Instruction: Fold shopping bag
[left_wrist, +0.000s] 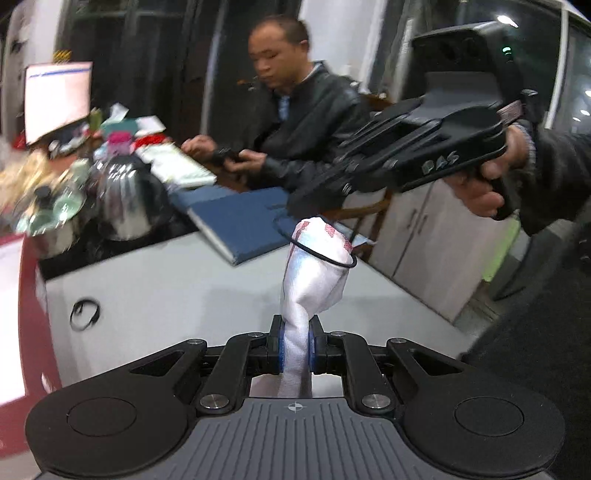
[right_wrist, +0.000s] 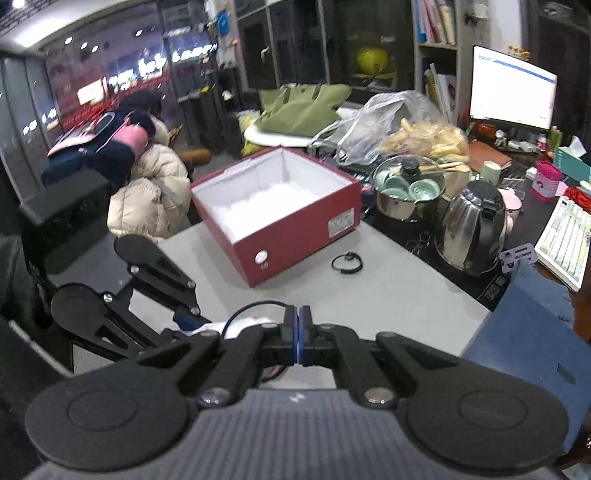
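Over the grey table (left_wrist: 177, 295), my left gripper (left_wrist: 295, 349) pinches the rolled white shopping bag (left_wrist: 314, 273) upright, nearly closed on its lower end. My right gripper (right_wrist: 299, 332) is fully closed on the black elastic band (left_wrist: 325, 254) looped around the bag's top. I'd draw the band down evenly to the roll's middle, keeping the pinch firm so nothing unrolls.

We see a silky white cloth shopping bag (left_wrist: 308, 291) clamped between our matt black plastic left gripper (left_wrist: 295, 349), a thin black rubbery band (left_wrist: 325, 254) around it. Beyond, a glossy steel kettle (right_wrist: 472, 225) and smooth grey tabletop (right_wrist: 388, 295).
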